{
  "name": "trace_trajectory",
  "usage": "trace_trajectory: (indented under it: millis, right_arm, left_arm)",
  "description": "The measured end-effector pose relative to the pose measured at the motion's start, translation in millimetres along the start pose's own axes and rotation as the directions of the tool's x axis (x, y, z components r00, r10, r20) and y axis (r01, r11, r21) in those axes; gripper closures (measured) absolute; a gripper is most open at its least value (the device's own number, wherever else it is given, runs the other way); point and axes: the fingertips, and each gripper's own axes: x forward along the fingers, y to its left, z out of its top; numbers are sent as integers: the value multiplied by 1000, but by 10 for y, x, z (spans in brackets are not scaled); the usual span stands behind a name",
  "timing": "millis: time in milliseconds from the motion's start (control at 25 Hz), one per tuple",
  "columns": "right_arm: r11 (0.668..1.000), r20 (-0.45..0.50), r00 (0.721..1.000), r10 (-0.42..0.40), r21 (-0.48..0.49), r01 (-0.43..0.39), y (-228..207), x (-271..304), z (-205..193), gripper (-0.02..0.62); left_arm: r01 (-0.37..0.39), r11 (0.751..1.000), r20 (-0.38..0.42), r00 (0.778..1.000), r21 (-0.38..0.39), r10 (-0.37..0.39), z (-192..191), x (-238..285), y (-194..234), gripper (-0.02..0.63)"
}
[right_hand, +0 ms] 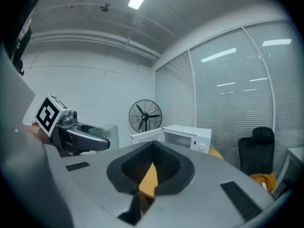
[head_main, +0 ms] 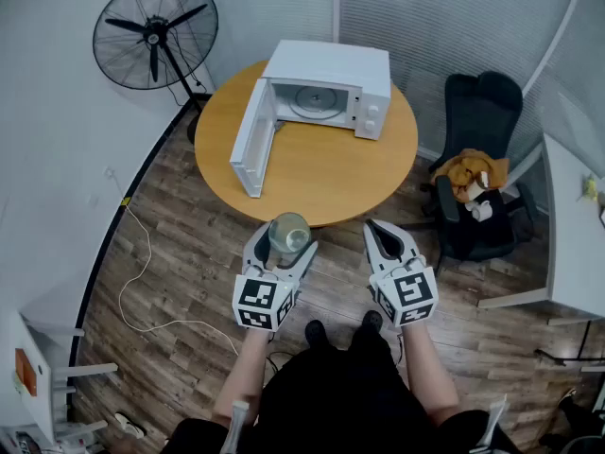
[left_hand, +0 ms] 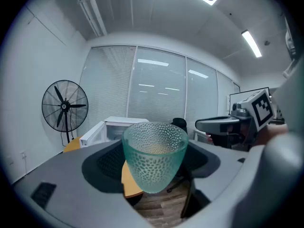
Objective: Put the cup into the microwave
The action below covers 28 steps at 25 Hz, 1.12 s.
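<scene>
Left gripper [head_main: 285,244]: jaws stood wide, clamped on the cup [left_hand: 154,158], one pad on each side of it.
Cup: a greenish, dimpled glass, upright and mouth up, right between the left jaws, hanging over the wooden floor [head_main: 170,253] short of the table's edge. Its wall was see-through, with the table's wood showing through it.
Right gripper [head_main: 380,235]: jaws were drawn together at the tips, gripping nothing, level with the left gripper and just to its right.
Microwave [head_main: 354,74]: well ahead of both grippers, on the round table [head_main: 321,173].
Microwave door [head_main: 253,138]: swung fully open, hinged on the left, its edge pointing back toward the left gripper.
Microwave cavity: there was the round turntable plate [head_main: 317,100] on its floor.
</scene>
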Motion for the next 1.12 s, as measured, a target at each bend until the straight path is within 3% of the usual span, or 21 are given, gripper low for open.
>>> trace_trajectory:
  millis: [240,680,1120]
  right_arm:
    - [1000,-1,1000,-21,1,21,159,-4,51,586]
    - [999,12,999,-38,-1,38,297,-22,68,586]
    - [999,-34,999,-21,27,22,-56,54,-123,586]
  left_arm:
    - [3,999,-25,1000,37,-2,-20,-128,42,241]
    - [38,999,-43,998,31,-36,-86,-150,53,241]
    - [46,995,-75,996,93,-39,-104,199,-100,241]
